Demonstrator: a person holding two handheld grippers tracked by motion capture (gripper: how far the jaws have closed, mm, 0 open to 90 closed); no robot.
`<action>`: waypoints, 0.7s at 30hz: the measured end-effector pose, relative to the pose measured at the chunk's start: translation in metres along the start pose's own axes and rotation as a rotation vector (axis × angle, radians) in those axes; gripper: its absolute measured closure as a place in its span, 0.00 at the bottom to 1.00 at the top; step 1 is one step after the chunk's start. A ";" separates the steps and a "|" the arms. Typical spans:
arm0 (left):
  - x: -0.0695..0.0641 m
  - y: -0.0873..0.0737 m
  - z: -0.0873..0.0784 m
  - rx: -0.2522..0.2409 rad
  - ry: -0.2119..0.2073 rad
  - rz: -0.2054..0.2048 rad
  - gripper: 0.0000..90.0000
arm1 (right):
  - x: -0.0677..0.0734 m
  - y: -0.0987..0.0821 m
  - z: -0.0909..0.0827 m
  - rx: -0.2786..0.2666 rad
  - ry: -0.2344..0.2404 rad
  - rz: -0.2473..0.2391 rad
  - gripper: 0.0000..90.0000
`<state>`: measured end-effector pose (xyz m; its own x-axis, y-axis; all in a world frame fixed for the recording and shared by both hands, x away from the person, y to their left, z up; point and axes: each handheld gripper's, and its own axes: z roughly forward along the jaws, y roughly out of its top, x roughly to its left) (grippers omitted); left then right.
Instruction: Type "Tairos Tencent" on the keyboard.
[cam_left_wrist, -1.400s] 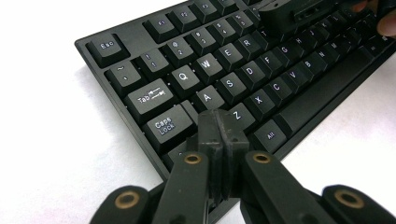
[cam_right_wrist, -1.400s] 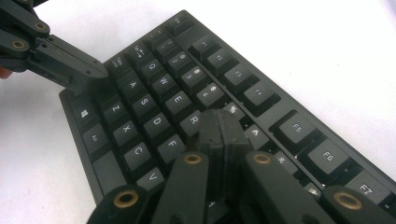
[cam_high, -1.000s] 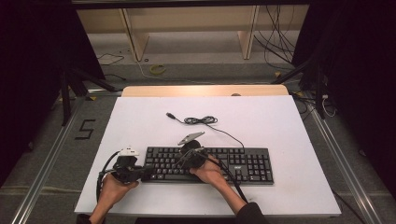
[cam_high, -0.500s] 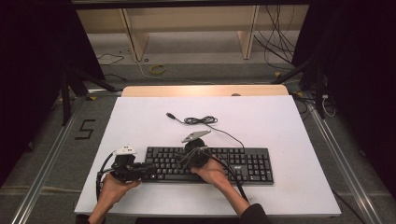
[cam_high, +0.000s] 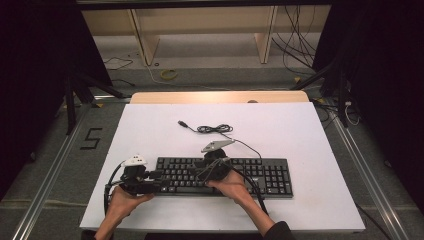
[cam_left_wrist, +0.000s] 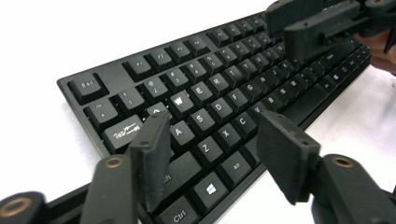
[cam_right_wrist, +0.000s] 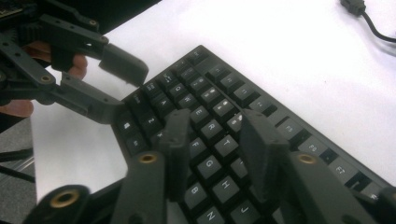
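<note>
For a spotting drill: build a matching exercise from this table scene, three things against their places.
Things:
1. left claw
2. right claw
3. USB plug

Places:
A. lying on the bare white table beyond the keyboard
B. over the keyboard's left end, near Ctrl and Shift
C. over the middle letter keys, around G and H

Pairs: 1-B, 2-C, 3-A

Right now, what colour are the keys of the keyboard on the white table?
Black keys with pale lettering on the black plastic keyboard, clearest in the left gripper view.

white table top (cam_high: 300, 130), yellow ring (cam_high: 168, 74) on floor behind.
</note>
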<state>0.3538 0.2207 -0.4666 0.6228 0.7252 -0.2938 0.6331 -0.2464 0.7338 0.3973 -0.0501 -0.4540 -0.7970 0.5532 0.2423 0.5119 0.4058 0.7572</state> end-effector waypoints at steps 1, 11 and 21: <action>0.000 0.001 0.000 -0.002 0.002 0.006 0.47 | 0.000 -0.001 -0.001 0.001 0.000 0.003 0.68; -0.001 0.006 -0.001 -0.035 0.005 0.004 0.39 | 0.001 -0.006 -0.012 -0.012 0.002 0.009 0.54; -0.001 0.012 0.002 -0.046 0.003 0.005 0.36 | 0.004 -0.011 -0.021 -0.026 0.010 -0.002 0.47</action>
<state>0.3617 0.2155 -0.4587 0.6243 0.7258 -0.2887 0.6083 -0.2199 0.7626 0.3821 -0.0675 -0.4492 -0.8011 0.5450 0.2472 0.5023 0.3876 0.7730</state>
